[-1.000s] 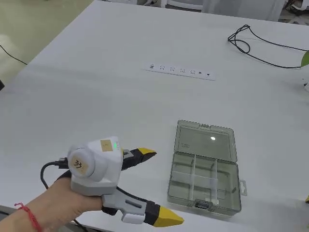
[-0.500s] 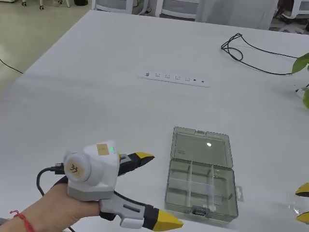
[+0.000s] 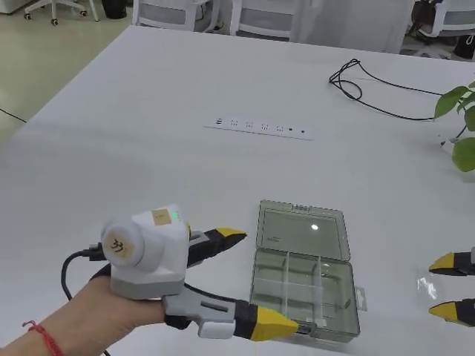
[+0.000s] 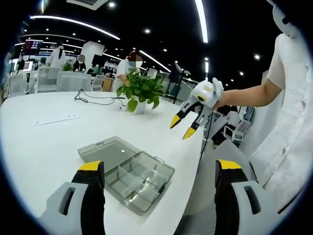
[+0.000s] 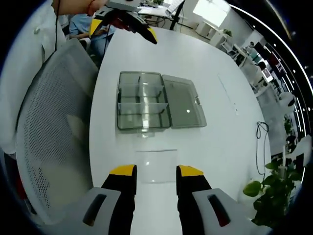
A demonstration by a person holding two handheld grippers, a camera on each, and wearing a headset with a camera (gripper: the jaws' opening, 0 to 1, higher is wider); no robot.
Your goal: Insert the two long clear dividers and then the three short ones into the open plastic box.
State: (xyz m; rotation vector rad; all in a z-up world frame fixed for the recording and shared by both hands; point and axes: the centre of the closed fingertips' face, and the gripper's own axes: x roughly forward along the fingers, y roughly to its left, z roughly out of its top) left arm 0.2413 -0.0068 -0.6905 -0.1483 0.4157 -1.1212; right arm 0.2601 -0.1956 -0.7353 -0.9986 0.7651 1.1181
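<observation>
The open clear plastic box lies on the white table with its lid folded back flat. Clear dividers stand inside it and split it into several compartments. My left gripper hovers just left of the box, open wide and empty; the left gripper view has the box between its jaws. My right gripper is open at the right edge. In the right gripper view a clear divider lies flat on the table just ahead of the right gripper, with the box beyond it.
A white power strip lies across the table's middle. A black cable curls at the far right. A potted plant stands on the right. A mesh chair stands off the table's near edge.
The head camera has tilted, so the scene shifted. My right gripper has come in from the right edge. My left gripper stays open beside the box.
</observation>
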